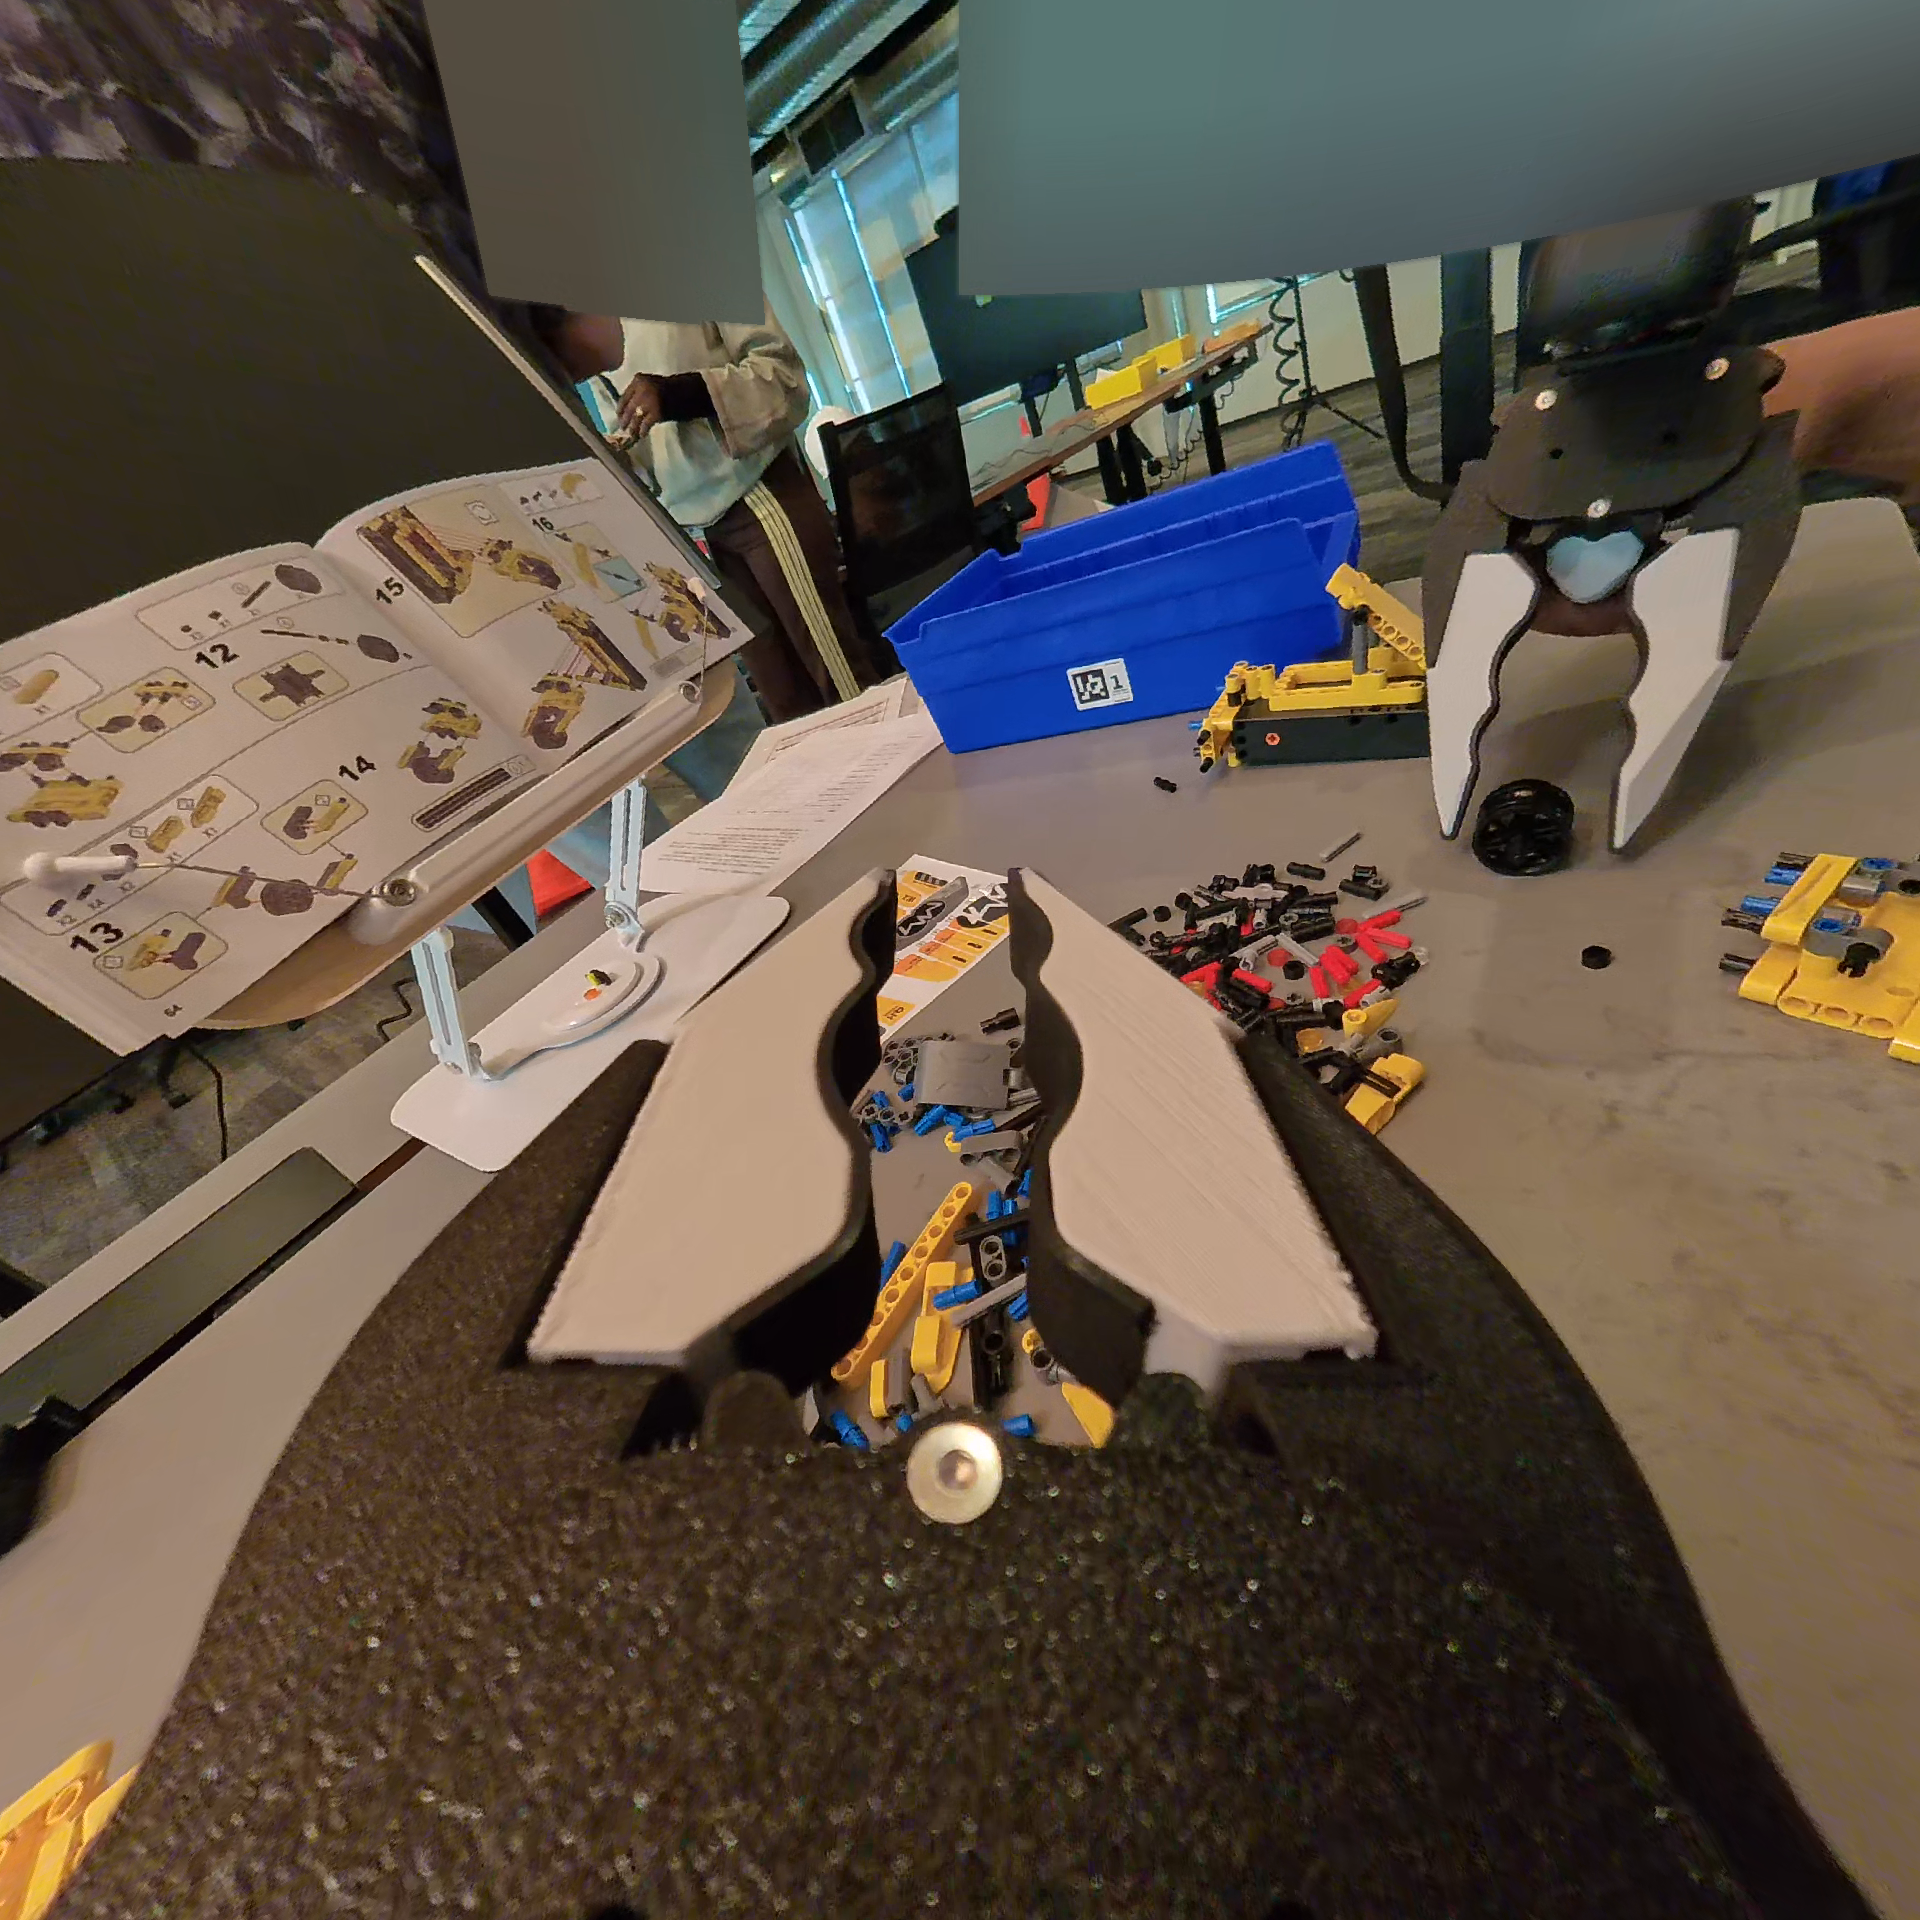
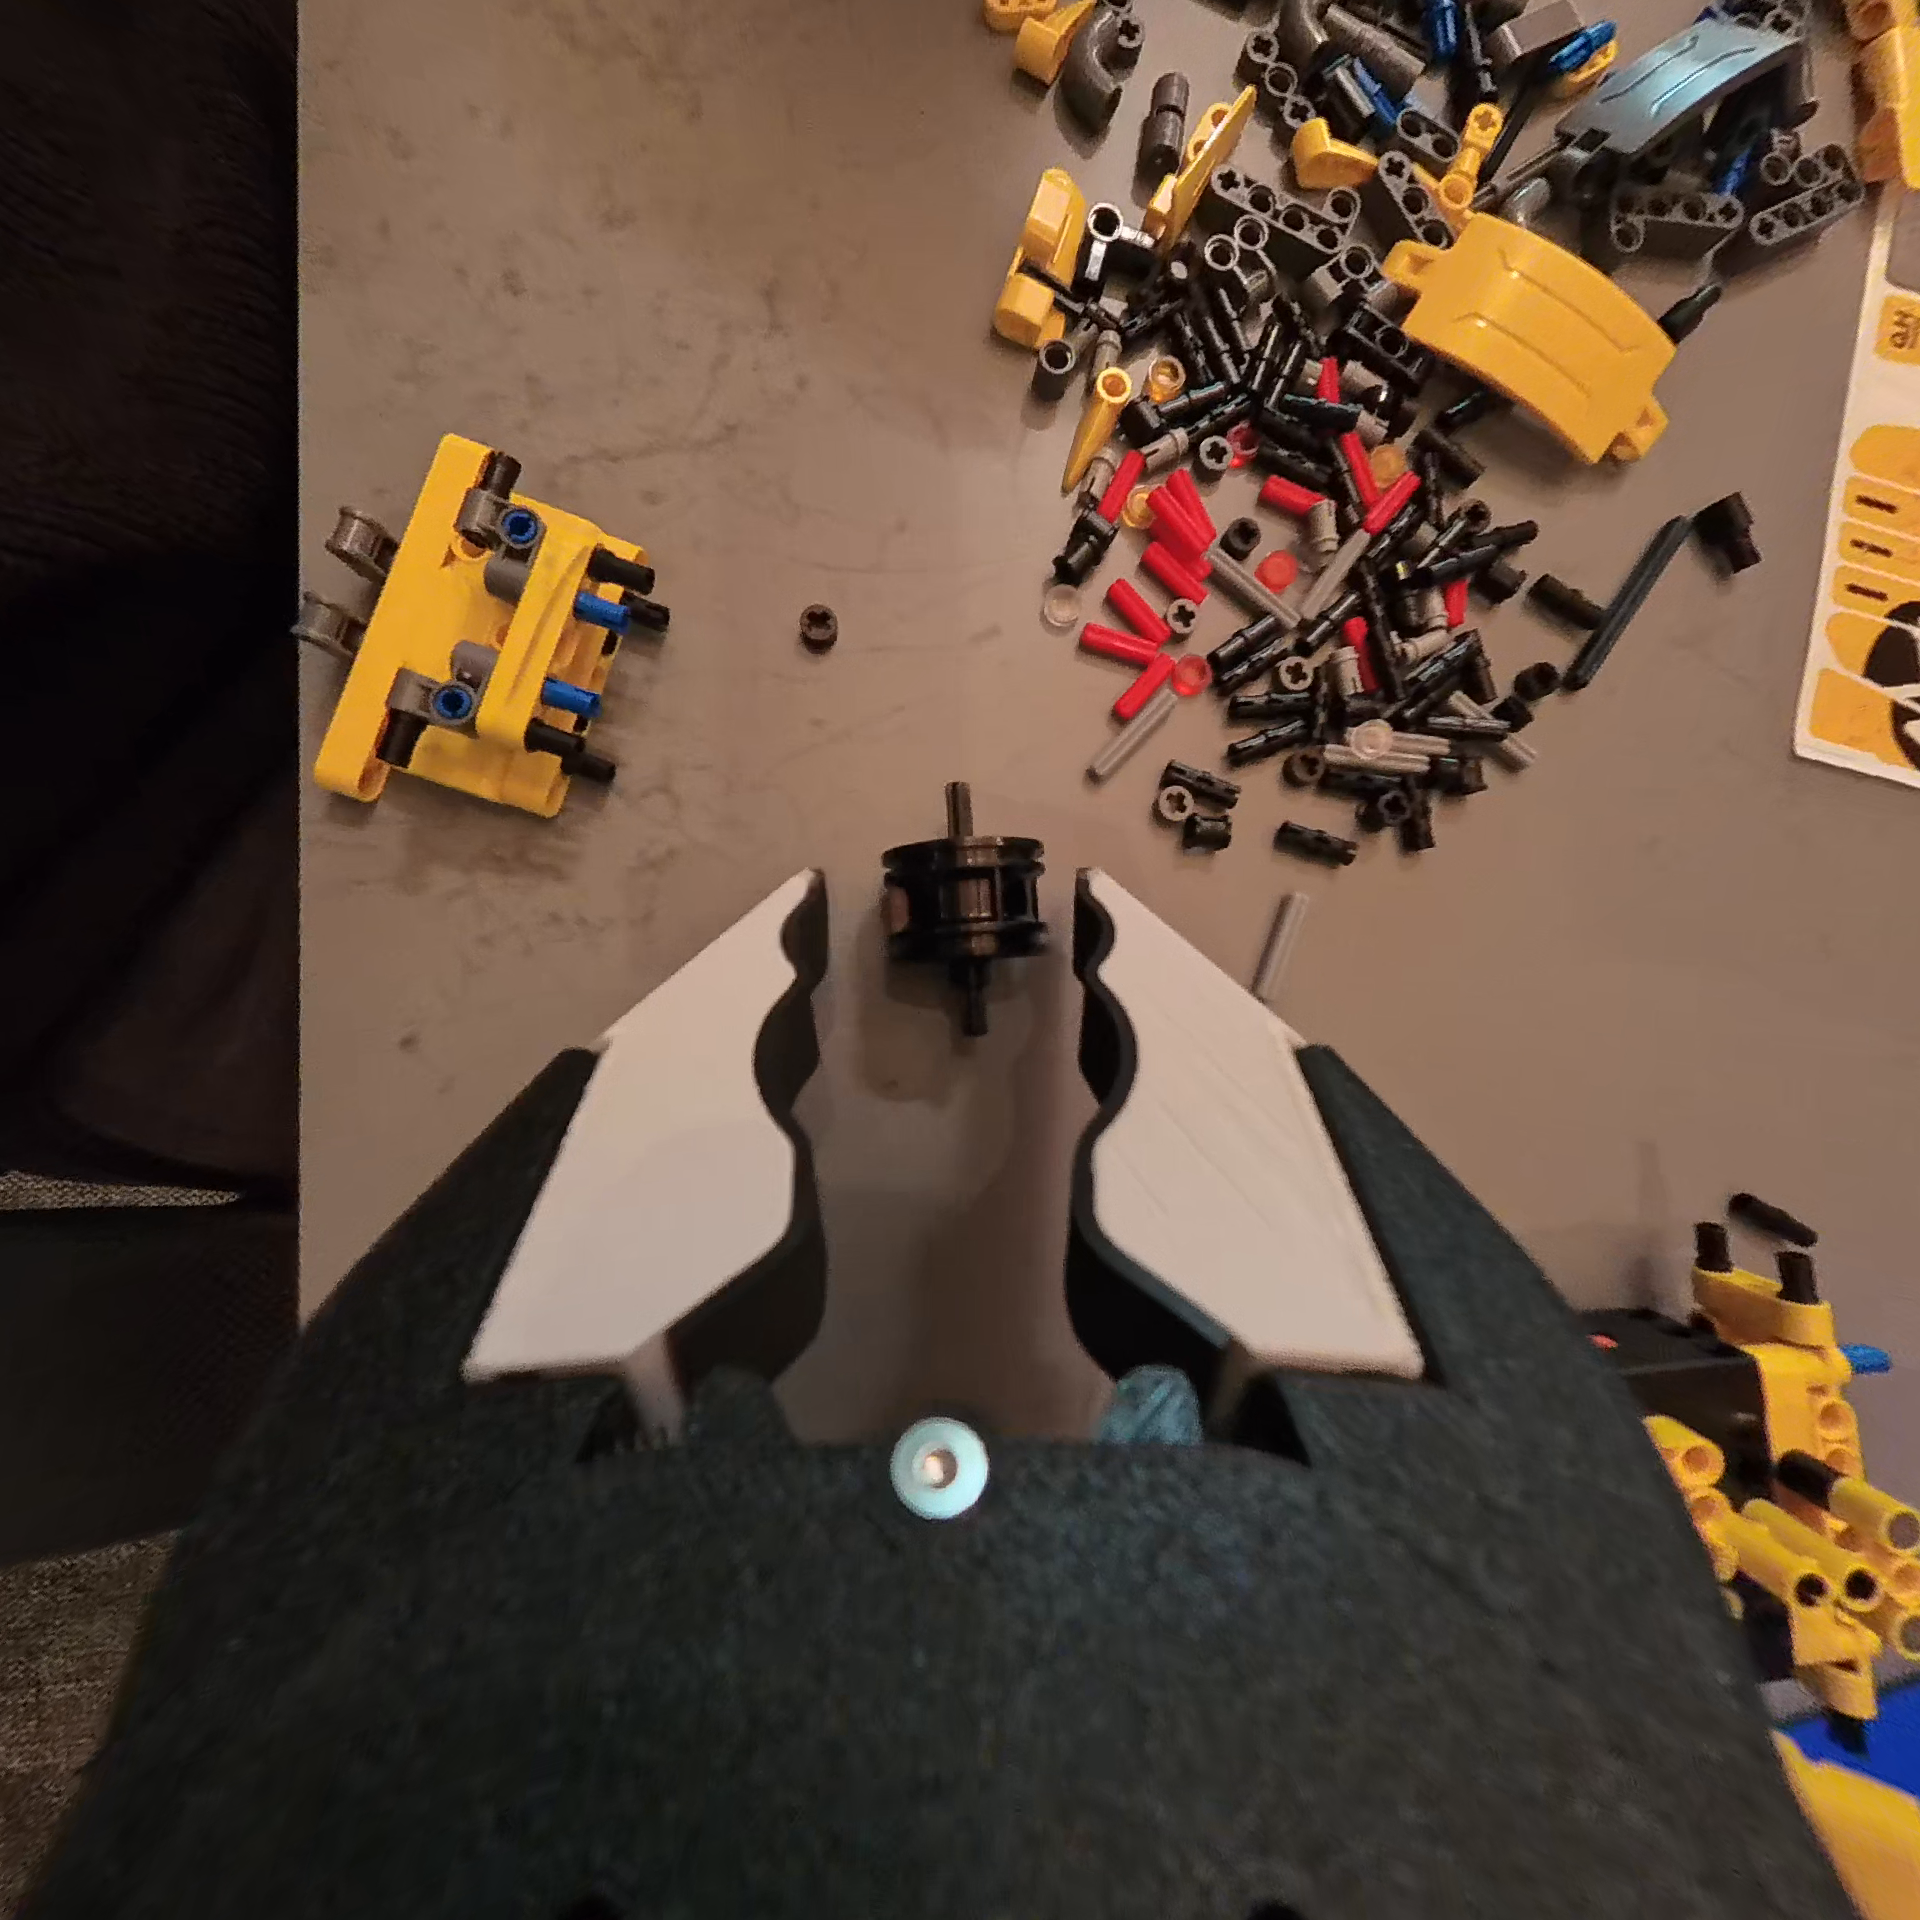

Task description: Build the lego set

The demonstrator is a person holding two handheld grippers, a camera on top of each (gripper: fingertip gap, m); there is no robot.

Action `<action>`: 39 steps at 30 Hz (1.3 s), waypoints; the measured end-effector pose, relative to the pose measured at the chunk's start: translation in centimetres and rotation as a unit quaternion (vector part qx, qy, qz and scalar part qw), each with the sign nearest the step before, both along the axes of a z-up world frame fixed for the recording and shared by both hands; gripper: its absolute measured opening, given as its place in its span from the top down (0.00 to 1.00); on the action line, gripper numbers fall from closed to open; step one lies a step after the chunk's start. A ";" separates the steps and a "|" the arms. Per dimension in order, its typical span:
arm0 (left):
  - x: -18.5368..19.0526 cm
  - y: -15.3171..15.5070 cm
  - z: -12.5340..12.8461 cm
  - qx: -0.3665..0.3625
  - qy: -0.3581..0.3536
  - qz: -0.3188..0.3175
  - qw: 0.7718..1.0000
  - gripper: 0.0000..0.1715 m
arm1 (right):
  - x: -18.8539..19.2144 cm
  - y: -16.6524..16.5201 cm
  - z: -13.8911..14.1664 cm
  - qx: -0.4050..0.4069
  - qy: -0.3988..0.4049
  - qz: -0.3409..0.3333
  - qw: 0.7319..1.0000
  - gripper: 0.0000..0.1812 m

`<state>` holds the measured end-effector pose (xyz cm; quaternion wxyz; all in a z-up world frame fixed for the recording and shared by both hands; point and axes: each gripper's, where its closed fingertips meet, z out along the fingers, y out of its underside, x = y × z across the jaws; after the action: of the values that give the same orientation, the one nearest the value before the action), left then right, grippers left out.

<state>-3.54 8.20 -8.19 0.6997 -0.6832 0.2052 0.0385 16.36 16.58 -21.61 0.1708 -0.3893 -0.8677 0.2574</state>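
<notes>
Wheel [image 2: 964,912] on its thin axle sits on the grey tabletop [image 2: 665,260] between the wide-open, empty right tool [image 2: 951,904], and could roll off if bumped, while the left tool [image 1: 951,904] hangs part open over loose bricks [image 1: 1288,961], blue bin [image 1: 1132,613] beyond.

Your left claw [image 1: 951,883] hides most of the brick pile [image 1: 940,1278] beneath it. The yellow assembly [image 1: 1839,956] runs off the right edge; the sticker sheet [image 2: 1870,582] is cut off too.
</notes>
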 end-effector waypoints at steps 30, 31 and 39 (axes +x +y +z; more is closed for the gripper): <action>0.3 0.3 -0.6 -0.012 0.005 -0.004 1.000 0.88 | -12.7 1.2 22.4 -0.095 0.481 -0.070 0.869 0.65; 0.3 0.3 -0.6 -0.013 0.005 -0.004 1.000 0.88 | -13.6 1.2 21.9 -0.103 0.475 -0.075 0.870 0.65; 0.7 0.4 -1.0 -0.027 -0.004 -0.015 1.000 0.88 | -15.2 2.3 16.4 -0.104 0.421 -0.121 0.893 0.65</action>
<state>-2.80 8.65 -9.20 0.6825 -0.6986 0.2139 0.0197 1.11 18.86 -5.19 0.5091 -0.3622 -0.6287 0.4630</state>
